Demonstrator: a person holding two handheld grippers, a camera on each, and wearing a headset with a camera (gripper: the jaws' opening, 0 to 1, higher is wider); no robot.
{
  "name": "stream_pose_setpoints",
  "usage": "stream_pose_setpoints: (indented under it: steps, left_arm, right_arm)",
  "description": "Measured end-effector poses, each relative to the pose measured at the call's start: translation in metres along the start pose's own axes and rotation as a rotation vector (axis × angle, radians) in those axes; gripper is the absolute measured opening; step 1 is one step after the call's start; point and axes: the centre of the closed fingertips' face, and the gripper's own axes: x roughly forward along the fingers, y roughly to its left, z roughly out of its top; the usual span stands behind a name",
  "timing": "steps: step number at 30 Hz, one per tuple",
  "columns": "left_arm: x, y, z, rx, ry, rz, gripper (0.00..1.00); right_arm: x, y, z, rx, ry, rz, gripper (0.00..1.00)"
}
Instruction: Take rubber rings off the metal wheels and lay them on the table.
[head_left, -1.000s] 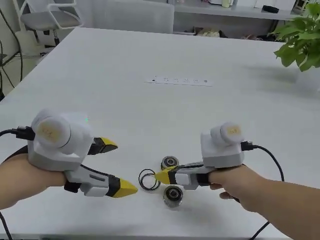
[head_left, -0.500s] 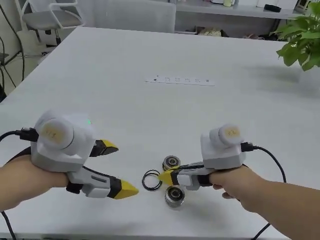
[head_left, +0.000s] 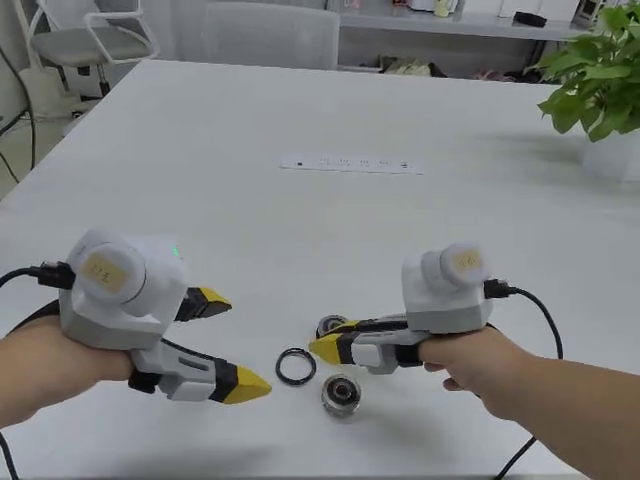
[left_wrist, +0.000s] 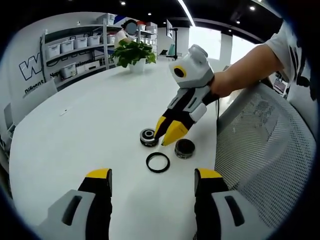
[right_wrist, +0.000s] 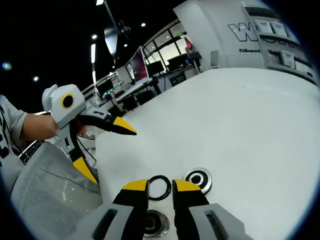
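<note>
Nudged the right claw (head_left: 325, 346) a touch toward the far wheel (head_left: 328, 324) since a second ago. Saw that wheel whole back then; see just part of it now, peeking out from behind the claw in the head view.

Holding that claw open only a crack, with nothing in it. Tips right by the far wheel and near the rubber ring (head_left: 280, 368), not touching the ring.

Holding the left claw (head_left: 235, 342) wide open, with nothing in it either. Off to the left, apart from the ring and both wheels.

Can see the one black ring lying flat and loose on the white desk (head_left: 300, 230), in between the two claws and just left of the wheels. Can see the near wheel (head_left: 341, 393) just beside the ring, under the right claw in the head view. Cannot tell if either wheel has a ring on it.

Farther back on the desk, can make out a white power strip (head_left: 350, 164), and a green plant (head_left: 590, 70) at the far right.
</note>
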Motion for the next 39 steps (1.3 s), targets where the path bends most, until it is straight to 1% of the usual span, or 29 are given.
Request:
stream_pose_setpoints:
  steps: [6,11,15,17,20,21,26,34,39]
  left_arm:
    - [0.009,-0.001,0.004,0.003,0.001,-0.015,0.64]
    - [0.018,0.001,0.009,0.002,-0.001,-0.03,0.63]
    - [0.023,0.004,0.014,0.002,-0.002,-0.036,0.63]
    - [0.026,0.006,0.015,0.001,-0.001,-0.039,0.63]
    - [0.029,0.009,0.015,-0.006,0.002,-0.042,0.61]
    - [0.031,0.013,0.015,-0.008,0.004,-0.043,0.61]
    - [0.039,0.017,0.018,-0.005,0.009,-0.045,0.59]
    - [0.051,0.02,0.02,0.001,0.019,-0.054,0.54]
    - [0.057,0.021,0.023,0.008,0.013,-0.057,0.51]
  right_arm:
    - [-0.009,-0.006,0.004,-0.017,-0.019,-0.022,0.21]
    - [-0.018,-0.015,0.008,-0.025,-0.046,-0.049,0.24]
    - [-0.024,-0.021,0.01,-0.026,-0.054,-0.066,0.25]
    - [-0.026,-0.025,0.009,-0.043,-0.05,-0.078,0.26]
    - [-0.028,-0.03,0.007,-0.048,-0.045,-0.091,0.27]
    - [-0.029,-0.032,0.006,-0.052,-0.041,-0.096,0.27]
    - [-0.031,-0.04,0.004,-0.079,-0.027,-0.111,0.29]
    - [-0.03,-0.049,-0.006,-0.119,0.014,-0.125,0.3]
    - [-0.028,-0.052,-0.012,-0.149,0.042,-0.127,0.3]
